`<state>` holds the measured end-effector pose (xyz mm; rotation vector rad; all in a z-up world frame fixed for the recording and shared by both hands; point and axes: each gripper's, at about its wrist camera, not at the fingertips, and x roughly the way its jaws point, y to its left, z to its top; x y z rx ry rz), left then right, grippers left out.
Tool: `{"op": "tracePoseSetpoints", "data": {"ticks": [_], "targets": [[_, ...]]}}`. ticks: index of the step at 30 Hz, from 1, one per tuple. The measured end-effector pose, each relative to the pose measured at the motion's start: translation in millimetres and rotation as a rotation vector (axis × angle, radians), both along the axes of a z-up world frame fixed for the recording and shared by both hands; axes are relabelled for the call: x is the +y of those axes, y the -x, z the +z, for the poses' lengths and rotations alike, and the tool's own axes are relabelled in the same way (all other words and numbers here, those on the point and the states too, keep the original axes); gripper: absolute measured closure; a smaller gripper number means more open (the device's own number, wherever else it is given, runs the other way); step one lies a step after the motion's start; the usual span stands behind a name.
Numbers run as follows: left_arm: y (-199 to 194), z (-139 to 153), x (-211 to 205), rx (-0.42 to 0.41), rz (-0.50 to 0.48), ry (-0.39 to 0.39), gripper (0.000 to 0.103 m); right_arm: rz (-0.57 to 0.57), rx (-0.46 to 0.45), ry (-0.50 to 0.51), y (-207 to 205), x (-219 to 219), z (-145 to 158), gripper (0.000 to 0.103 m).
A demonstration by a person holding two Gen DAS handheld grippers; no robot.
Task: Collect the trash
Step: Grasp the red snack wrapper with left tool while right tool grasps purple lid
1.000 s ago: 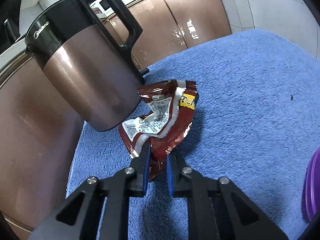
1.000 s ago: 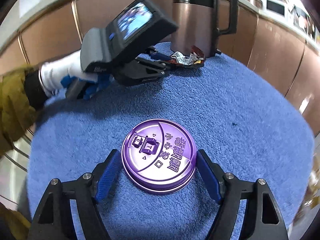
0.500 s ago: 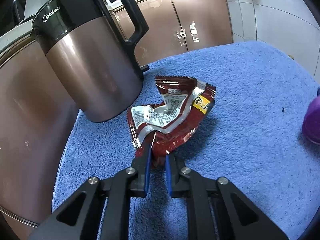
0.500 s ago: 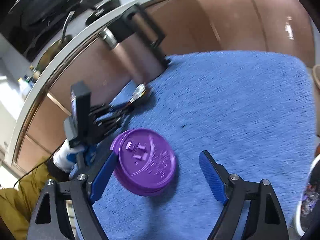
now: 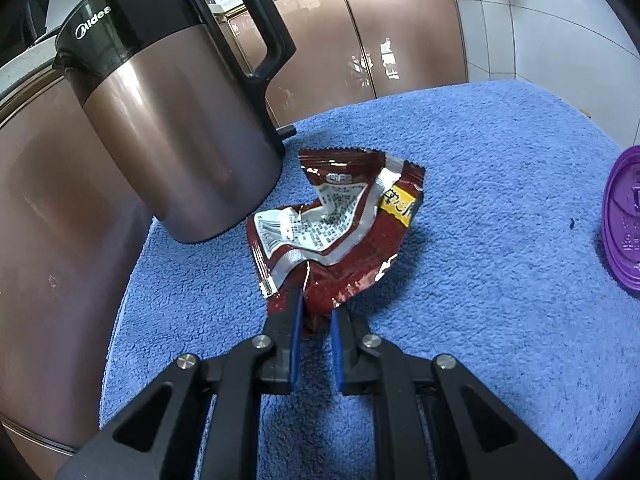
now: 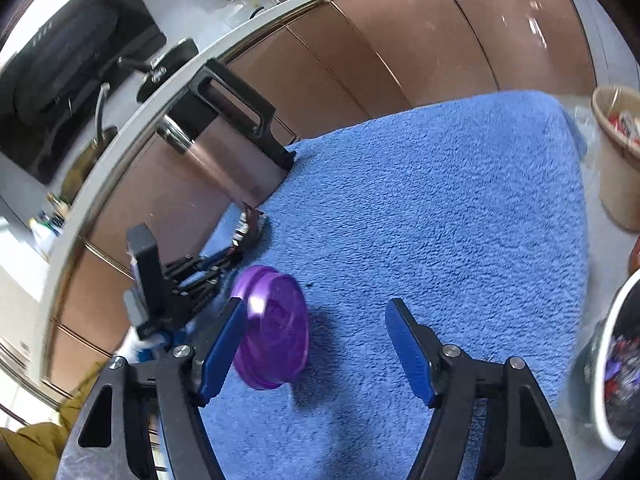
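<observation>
A crumpled red snack wrapper [image 5: 332, 236] lies on the blue towel [image 5: 480, 152] beside the kettle. My left gripper [image 5: 316, 308] is shut on its near corner. The same gripper [image 6: 224, 258] and wrapper [image 6: 250, 224] show small in the right wrist view. A purple plastic lid [image 6: 276, 328] stands tipped on its edge and leans on the left fingertip [image 6: 228, 332] of my right gripper [image 6: 316, 306]. The right gripper's jaws are closing with the lid between them; the right pad is clear of it. The lid [image 5: 624, 220] also shows at the right edge of the left wrist view.
A brown and black electric kettle [image 5: 172, 120] stands at the towel's far left corner, against brown cabinet doors [image 5: 400, 32]. Off the towel's right side stand a brown bin [image 6: 616, 152] and a white bin [image 6: 612, 360] holding wrappers. A gloved hand [image 6: 136, 344] holds the left gripper.
The purple lid went from lying flat between the right fingers to tipped on edge against the left one, as the right gripper rolled and swung across. The left gripper kept its hold on the wrapper.
</observation>
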<state>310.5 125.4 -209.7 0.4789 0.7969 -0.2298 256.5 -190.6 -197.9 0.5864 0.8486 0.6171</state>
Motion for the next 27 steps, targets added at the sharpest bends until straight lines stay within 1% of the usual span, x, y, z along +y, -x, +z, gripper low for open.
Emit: {"op": "tracePoseSetpoints", "data": {"ticks": [2,4,8,11,13,15,16,18,19,20,21,24,27], "targets": [[-3,0,-1,0.006,0.002,0.001,0.091,0.012,0.003,-0.053,-1,-2,0,0.032],[-9,-1,-1,0.012,0.001,0.006,0.091,0.018,0.005,-0.063,-3,-1,1,0.031],[-17,-2,-1,0.024,0.006,0.014,0.091,0.035,0.019,-0.025,-8,6,2,0.031],[-22,-3,-4,0.033,0.013,0.021,0.091,0.029,0.037,0.033,-12,9,-2,0.036],[-25,-3,-5,0.040,0.021,0.029,0.091,0.026,0.052,0.067,-15,10,-5,0.044],[-29,-3,-8,0.046,0.031,0.030,0.091,0.029,0.067,0.115,-17,13,-10,0.060],[-29,-3,-8,0.047,0.035,0.028,0.091,0.032,0.079,0.144,-18,14,-14,0.063],[-27,0,-10,0.040,0.040,0.035,0.093,0.028,0.080,0.180,-15,14,-17,0.078],[-23,0,-12,0.035,0.043,0.045,0.097,0.024,0.079,0.202,-15,13,-16,0.082],[-21,3,-12,0.029,0.047,0.061,0.099,0.022,0.079,0.211,-14,13,-16,0.094],[-18,7,-12,0.026,0.051,0.074,0.100,0.021,0.079,0.218,-13,13,-16,0.097],[-8,21,-11,0.016,0.060,0.132,0.101,0.026,0.044,0.224,-3,11,-8,0.097],[8,39,-12,0.003,0.062,0.171,0.101,0.022,0.016,0.226,10,6,5,0.097]]}}
